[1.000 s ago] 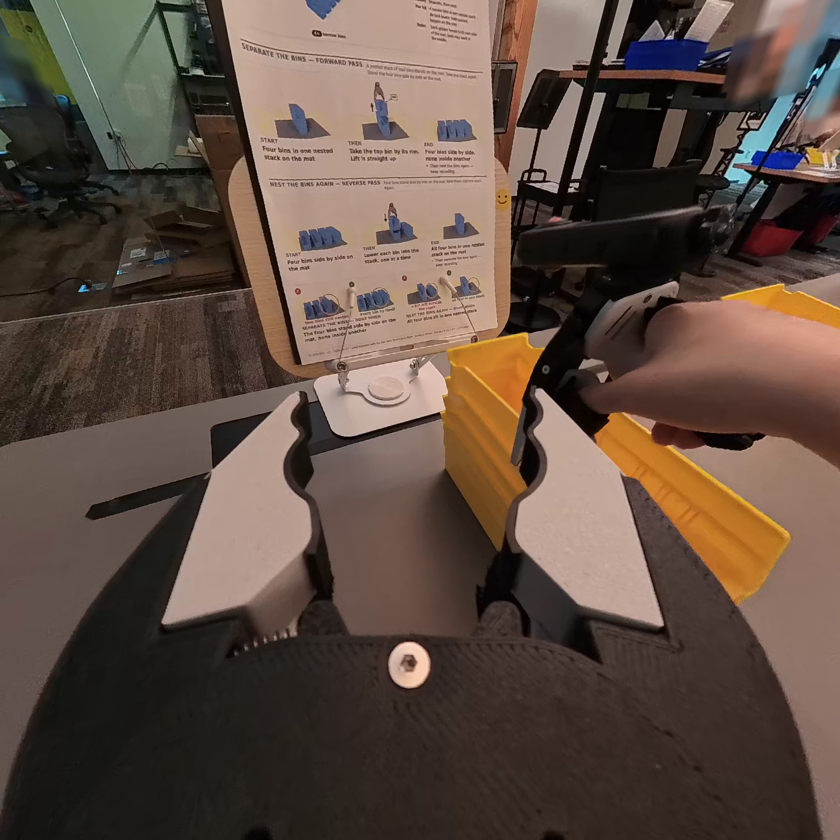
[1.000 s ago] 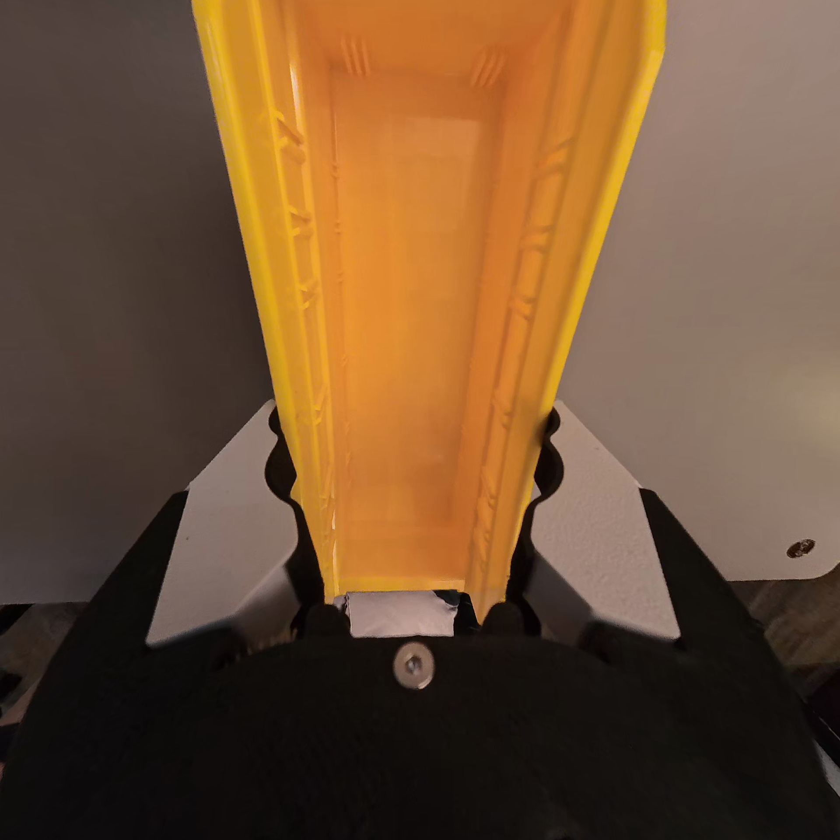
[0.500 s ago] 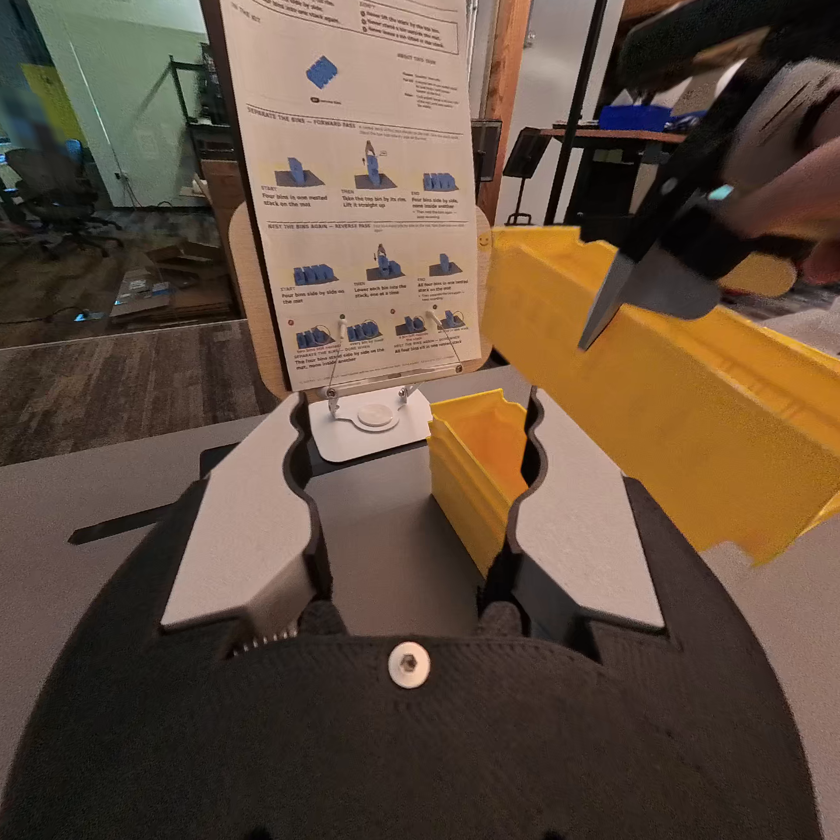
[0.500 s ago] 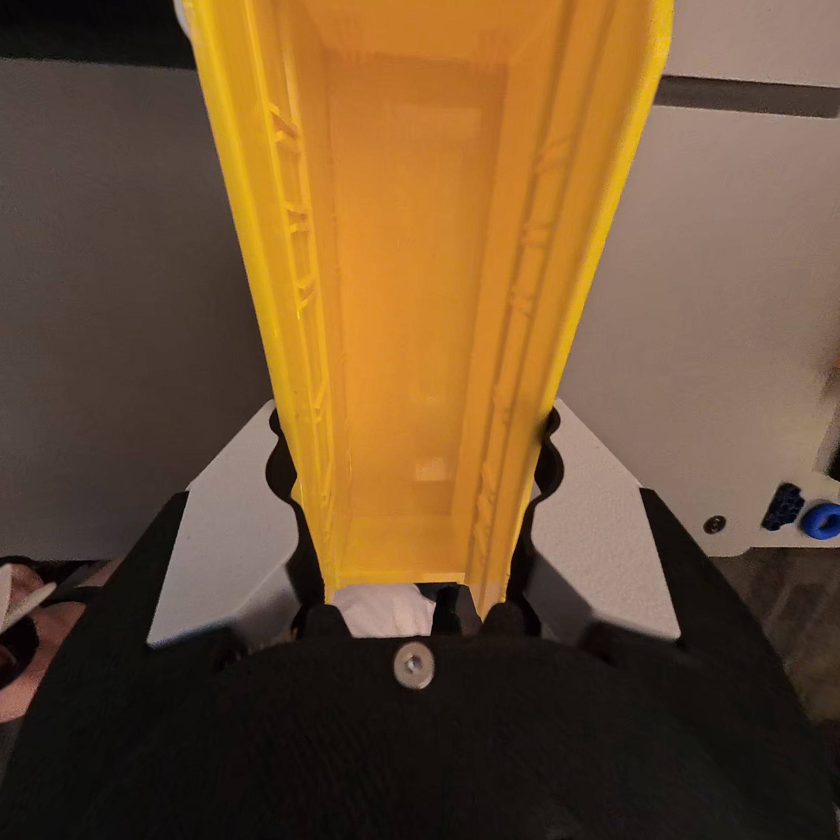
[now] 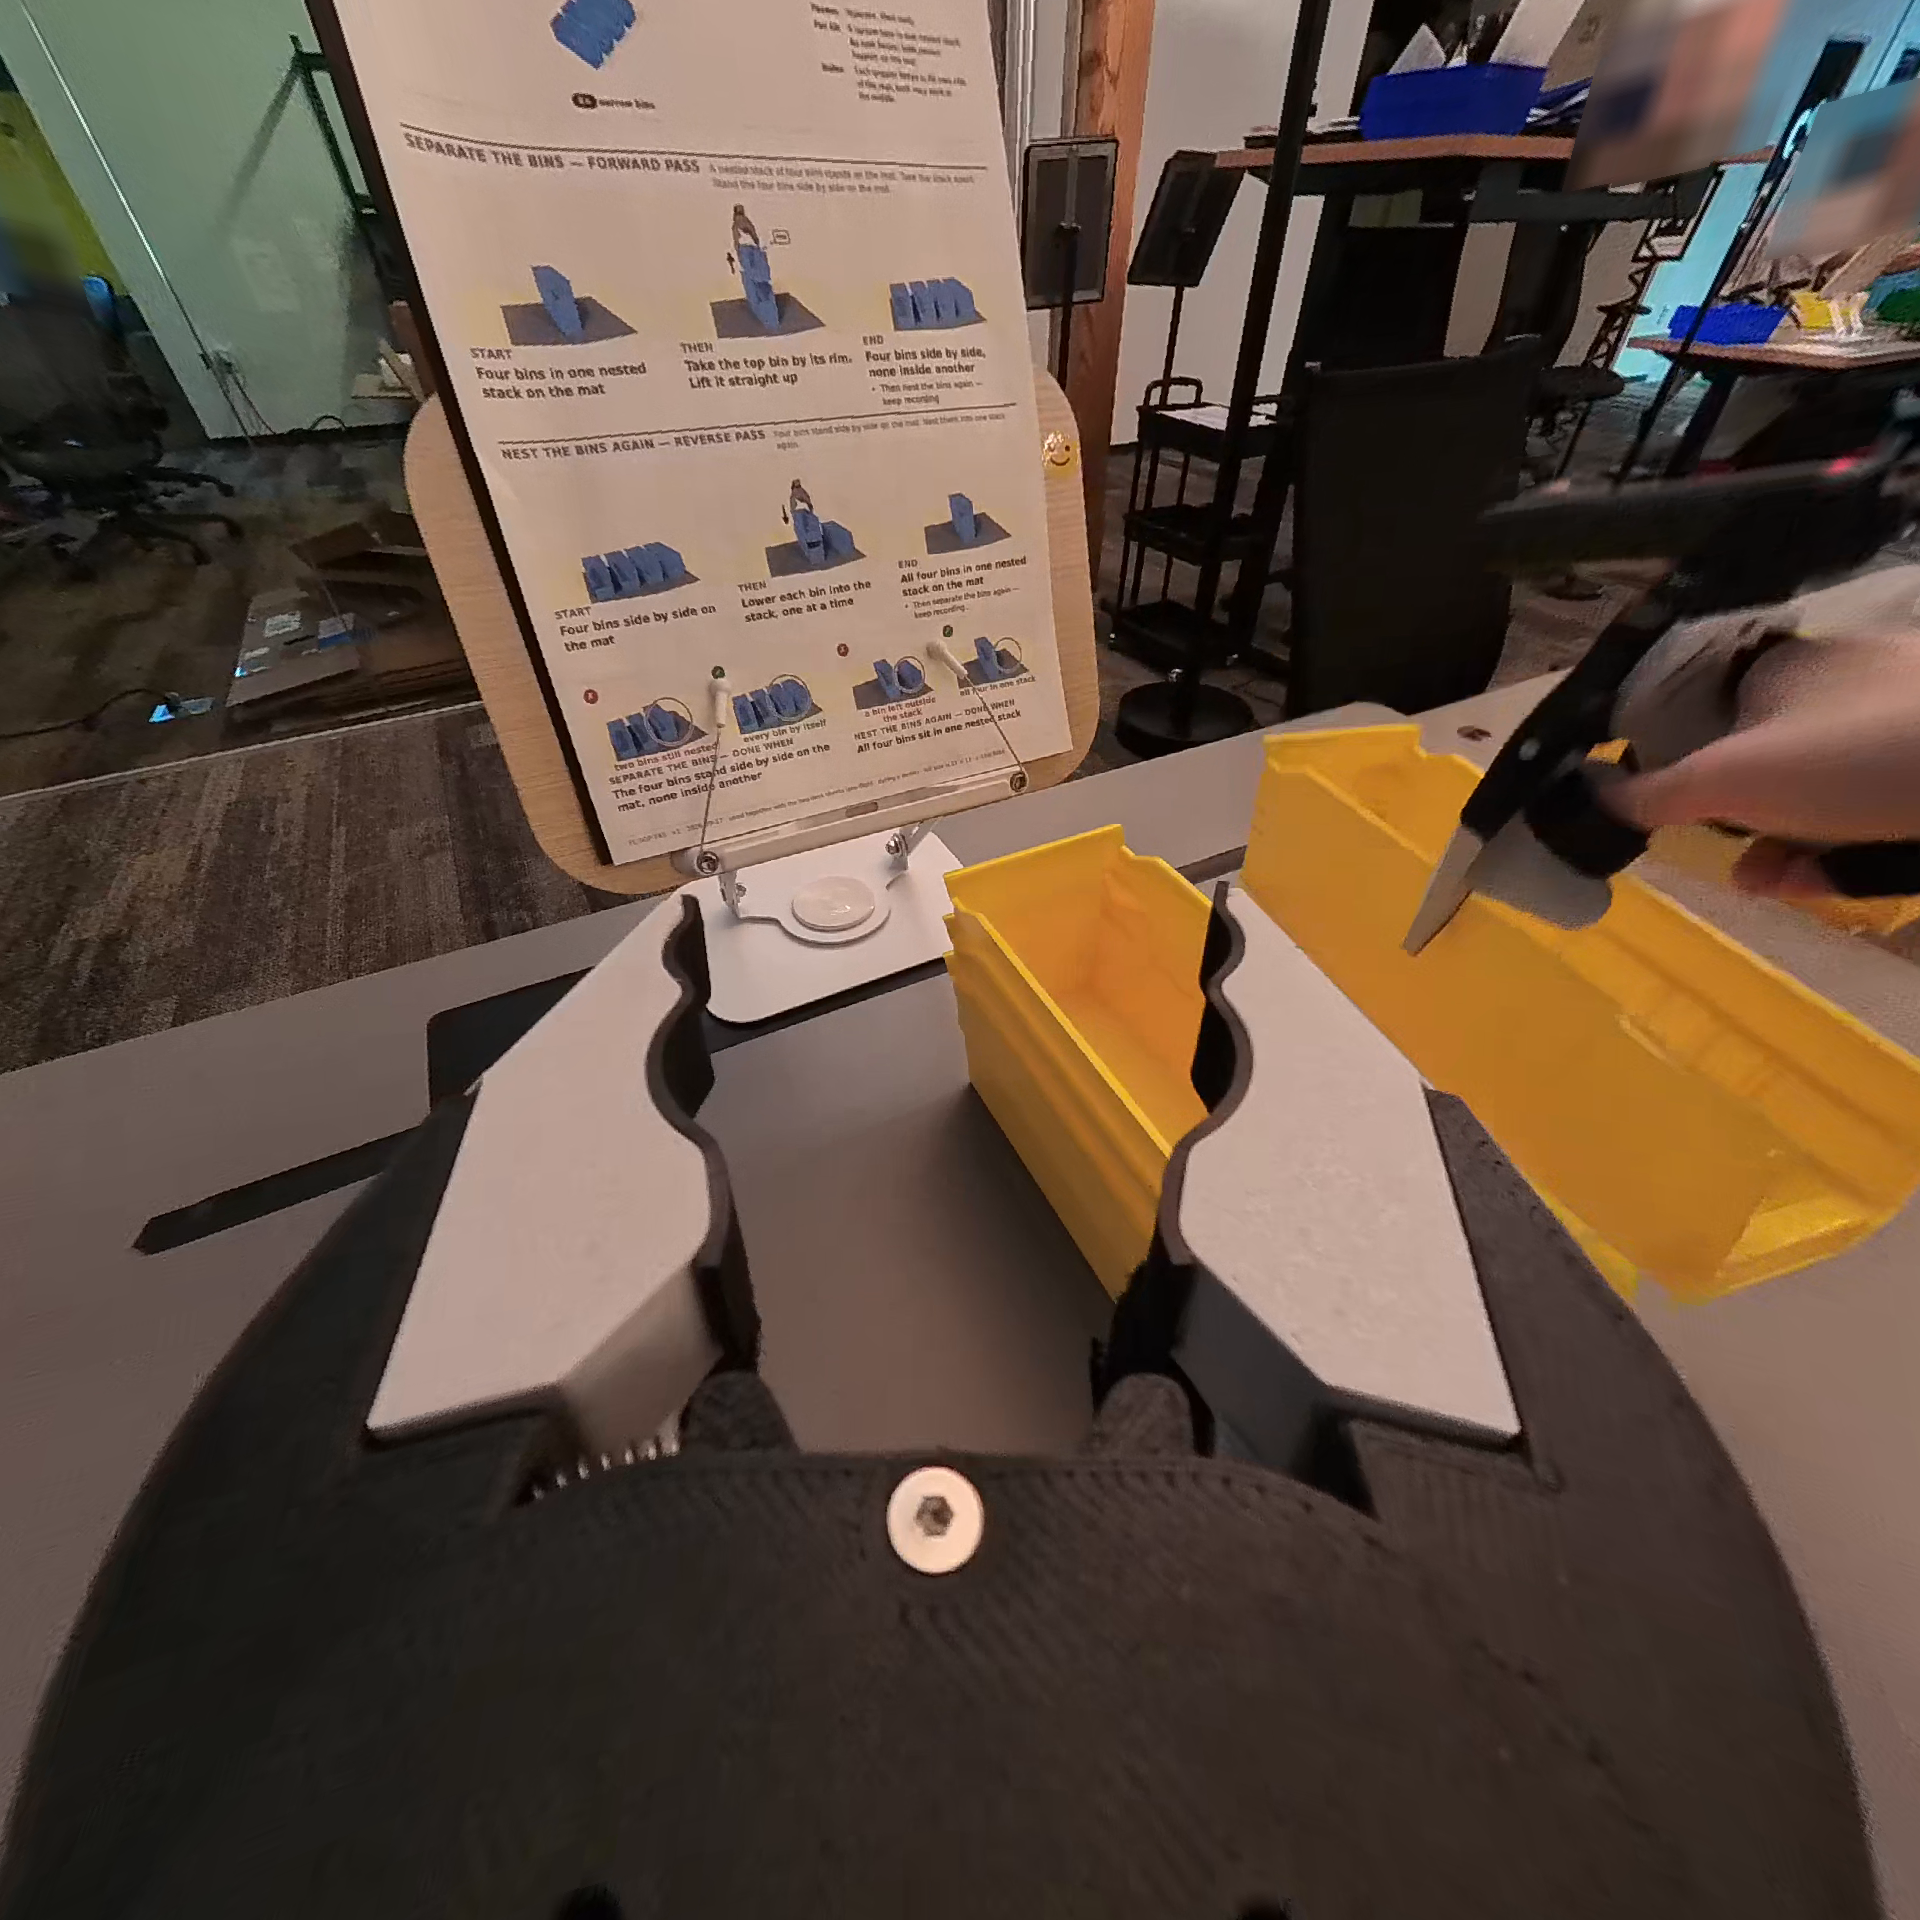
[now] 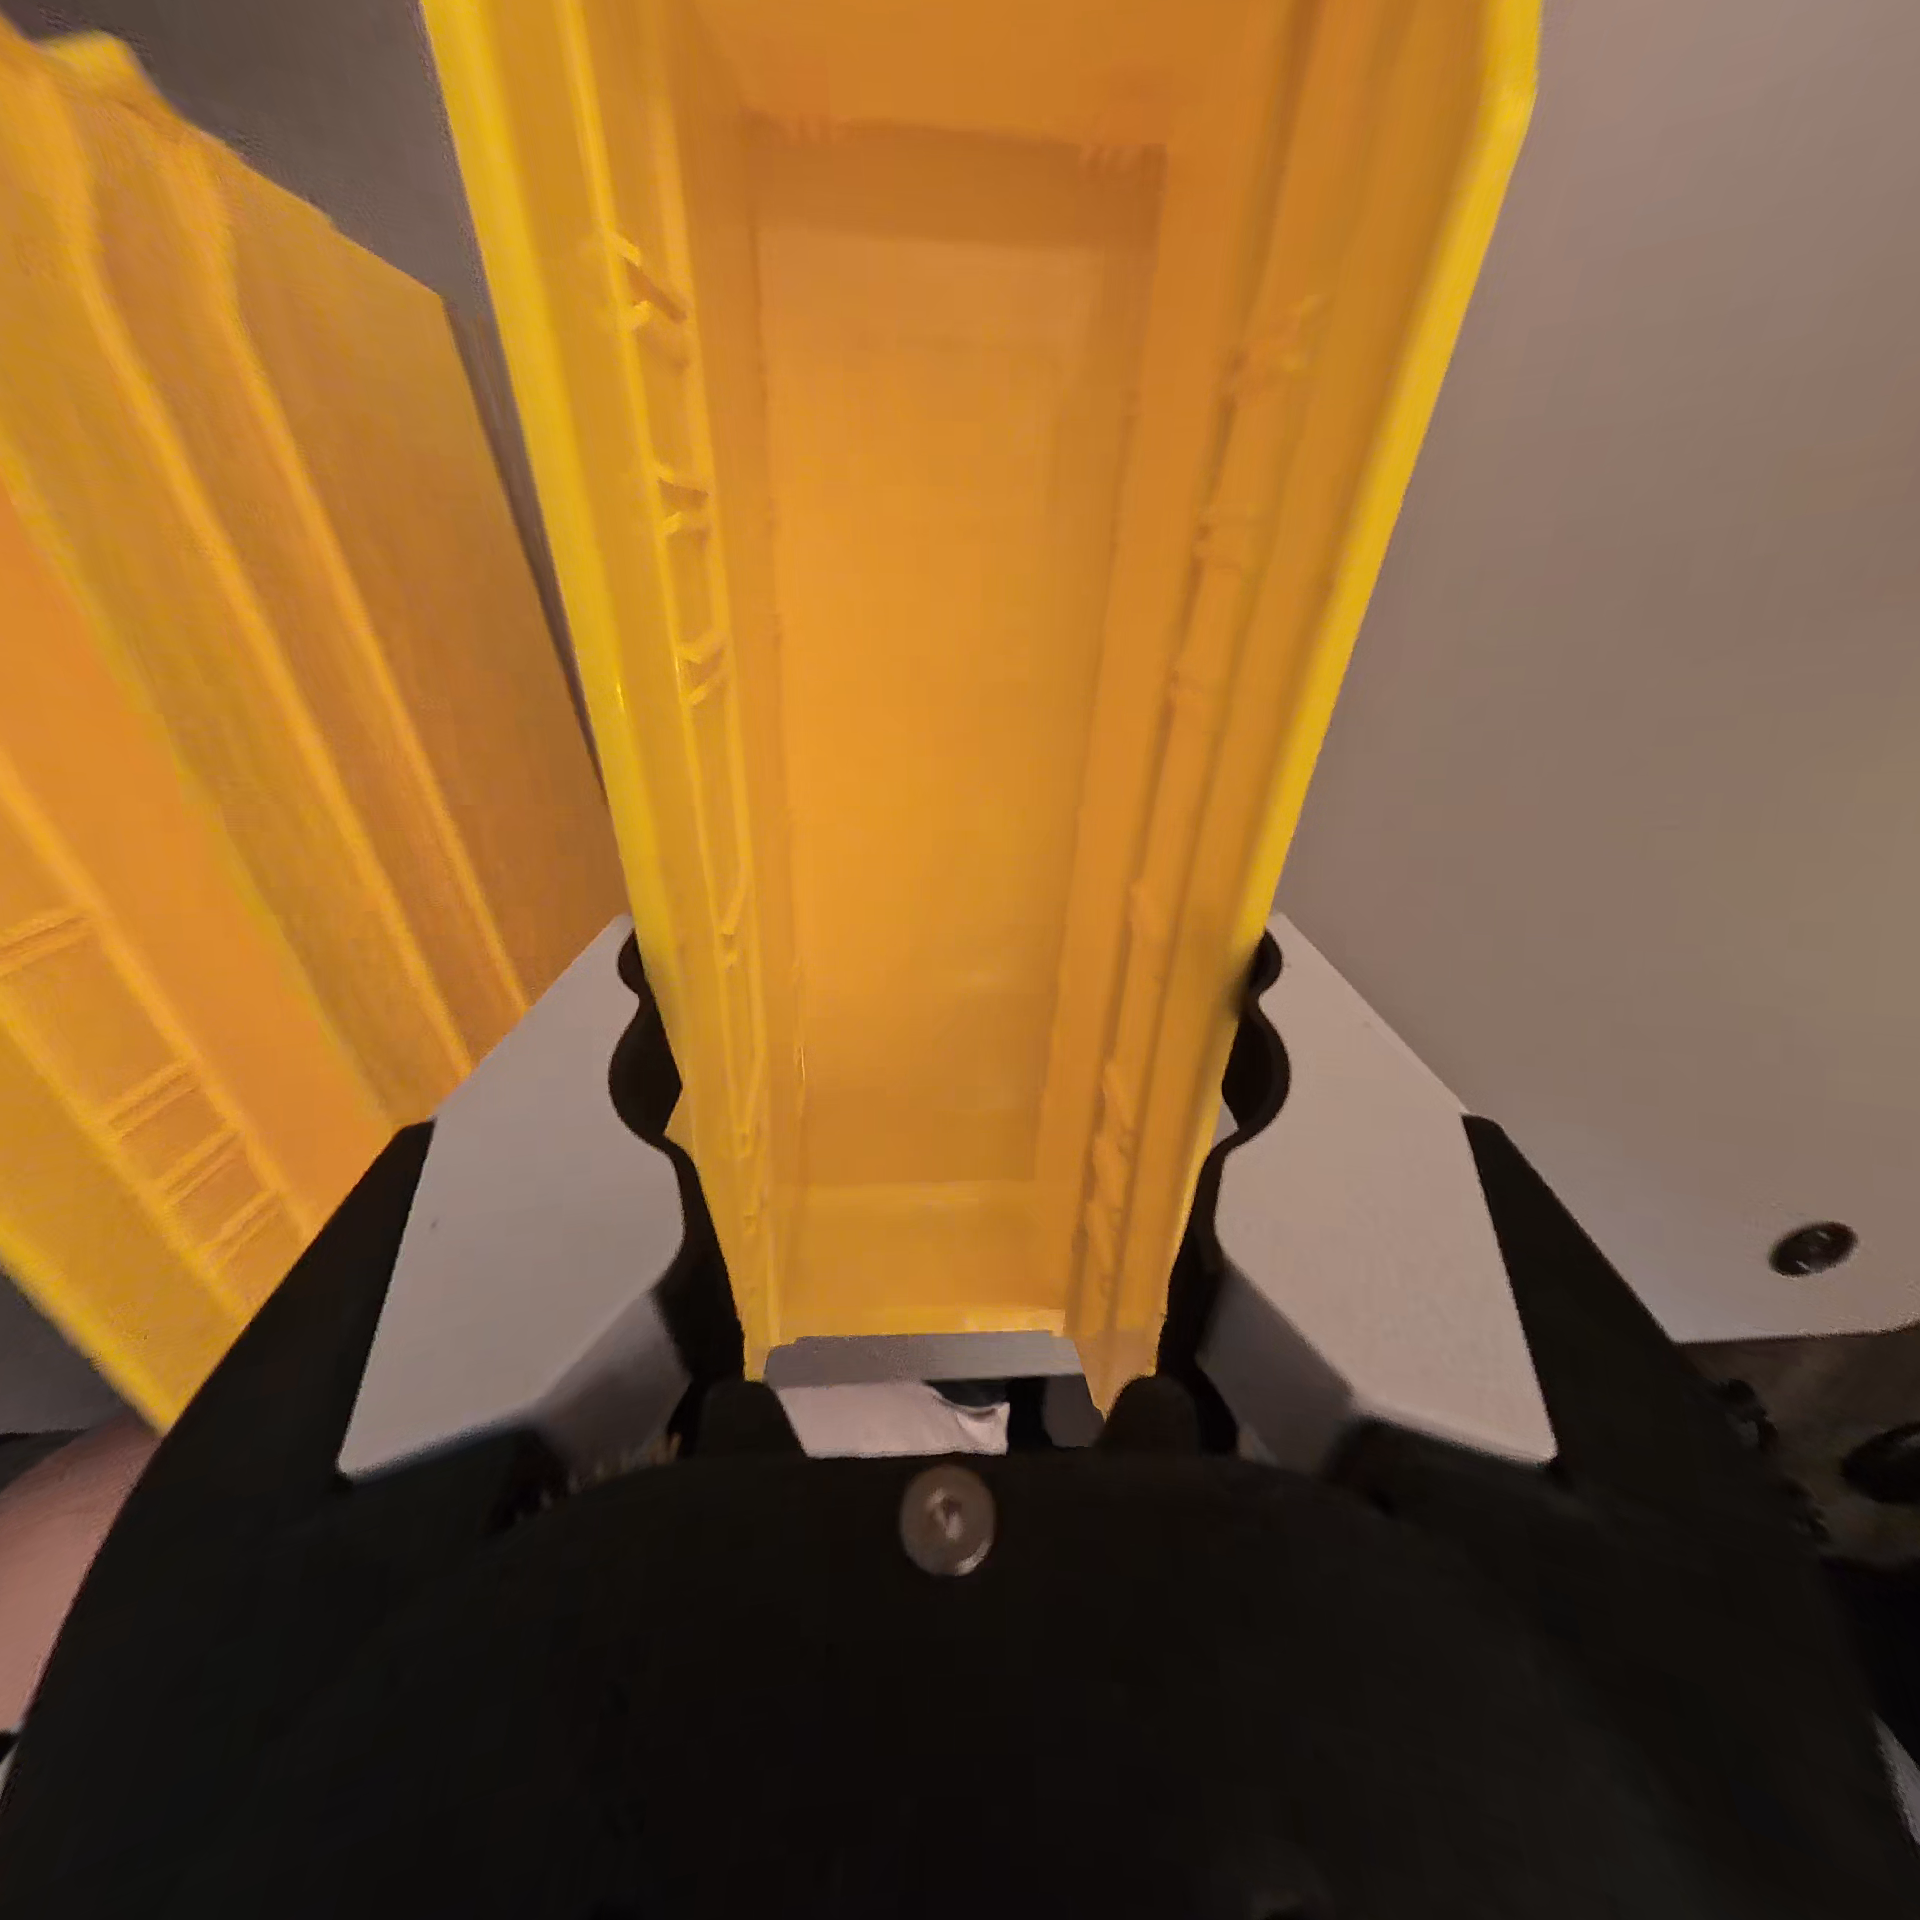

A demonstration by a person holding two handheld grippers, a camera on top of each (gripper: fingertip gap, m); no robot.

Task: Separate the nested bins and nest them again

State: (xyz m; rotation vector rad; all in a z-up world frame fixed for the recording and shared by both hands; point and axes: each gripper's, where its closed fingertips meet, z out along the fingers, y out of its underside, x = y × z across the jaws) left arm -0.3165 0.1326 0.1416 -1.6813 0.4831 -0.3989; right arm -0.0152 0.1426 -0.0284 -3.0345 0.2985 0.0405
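A yellow bin (image 6: 935, 675) is clamped lengthwise betw. the right gripper (image 6: 940, 1029) pads, just right of the nested stack (image 5: 1070, 1029). The left gripper (image 5: 951, 997) is held w/ fingers wide apart, nothing gripped, just left of the stack.

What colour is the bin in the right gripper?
Yellow; the bin shows best in the right wrist view, clamped by the right gripper.

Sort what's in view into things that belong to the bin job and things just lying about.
Job:
- yellow bin, clamped in the right gripper
- stack of yellow bins on the dark mat
- left gripper, open, holding nothing

Lying about:
- instruction sheet on its stand
- blue bin on the far desk
- office chair
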